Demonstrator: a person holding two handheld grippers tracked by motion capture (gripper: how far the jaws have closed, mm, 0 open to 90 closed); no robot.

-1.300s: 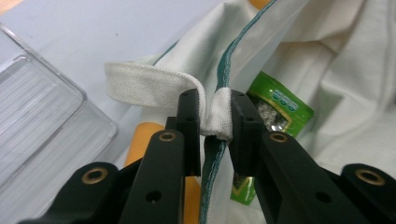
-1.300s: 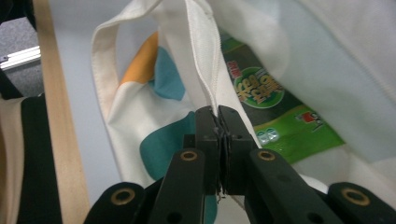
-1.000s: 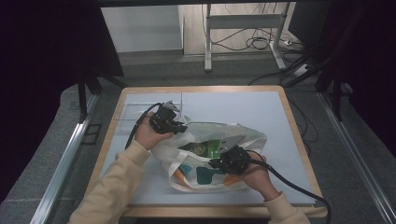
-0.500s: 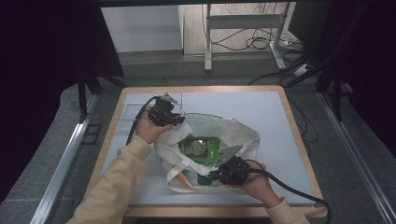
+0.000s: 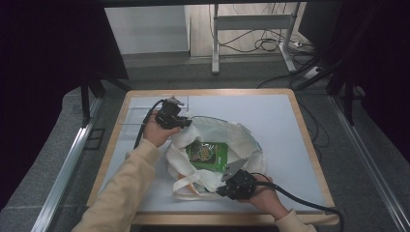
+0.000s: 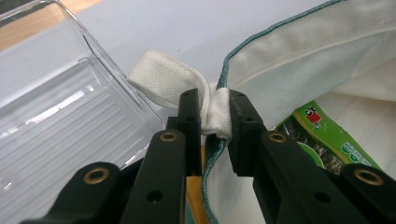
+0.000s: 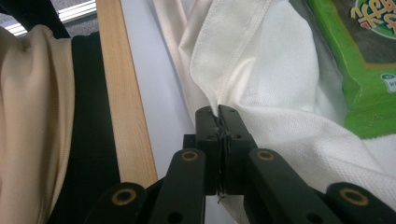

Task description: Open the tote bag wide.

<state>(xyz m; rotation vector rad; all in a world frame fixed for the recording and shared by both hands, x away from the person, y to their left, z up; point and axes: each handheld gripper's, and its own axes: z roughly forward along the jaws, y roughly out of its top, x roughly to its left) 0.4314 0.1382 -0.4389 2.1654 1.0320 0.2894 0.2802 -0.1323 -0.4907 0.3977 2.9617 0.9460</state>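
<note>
The packet's (image 5: 209,154) print is too small to read, and bag (image 5: 241,140) cloth covers its near end. The left tongs (image 6: 215,114) are nearly closed, clamping the bag's strap (image 6: 163,79) at the green-piped rim, with a clear tray (image 6: 60,130) just to their left. The right tongs (image 7: 218,122) are pressed tight on a fold of the bag's near edge. The bag lies open on the desk (image 5: 270,111) between both tongs, the green packet flat inside, its long axis roughly crosswise.
</note>
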